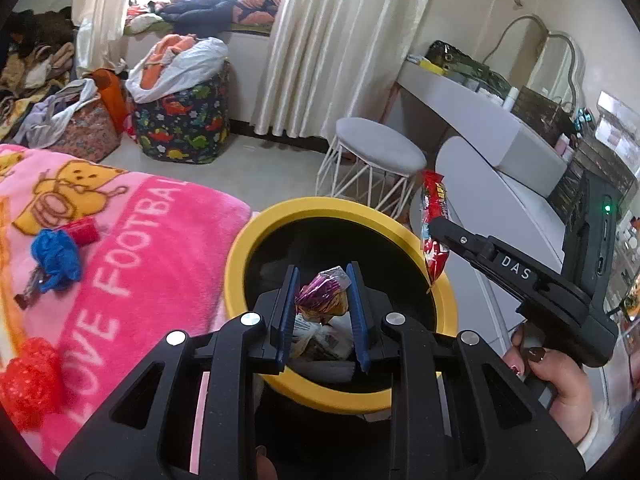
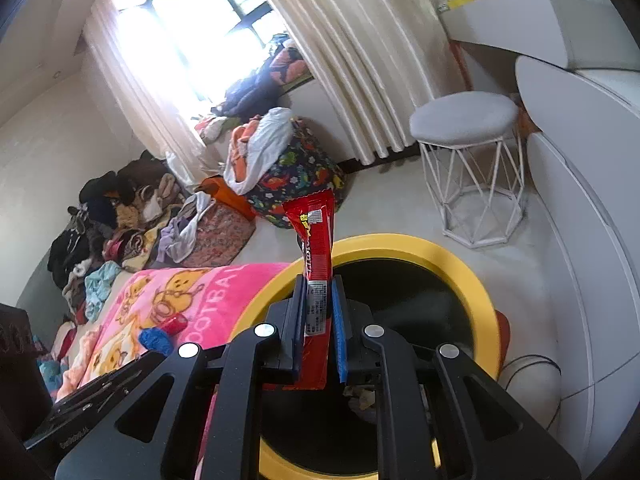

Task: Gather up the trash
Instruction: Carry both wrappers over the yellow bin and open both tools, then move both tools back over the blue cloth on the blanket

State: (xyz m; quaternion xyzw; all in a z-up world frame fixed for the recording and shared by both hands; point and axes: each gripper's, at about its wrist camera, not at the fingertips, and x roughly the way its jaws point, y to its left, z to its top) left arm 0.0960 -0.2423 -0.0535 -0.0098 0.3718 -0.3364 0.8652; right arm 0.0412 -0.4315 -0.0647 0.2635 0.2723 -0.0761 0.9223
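Yellow bin (image 1: pixel 240 248) under both hand-held grippers.
Left hand-held gripper (image 1: pixel 323 295) pinches a purple wrapper (image 1: pixel 324 286); right hand-held gripper (image 2: pixel 320 320) pinches a red wrapper (image 2: pixel 316 232).

pink cartoon-print fleece blanket (image 1: pixel 132 216); round grey-cushioned stool on a white wire frame (image 1: pixel 376 148); dinosaur-print fabric bin (image 1: pixel 182 128) heaped with clothes; cream pleated curtains (image 1: pixel 332 40); white rounded vanity surface (image 1: pixel 472 108), cluttered.

Bright window (image 2: pixel 192 28) behind cream curtains (image 1: pixel 332 44); pale floor (image 1: pixel 256 164) strewn with clothes piles (image 2: pixel 120 216); dinosaur-print bag (image 1: pixel 184 124); grey round stool (image 1: pixel 376 152) on white wire legs beside white dressing surface (image 1: pixel 480 120); pink blanket (image 1: pixel 132 240) on bed
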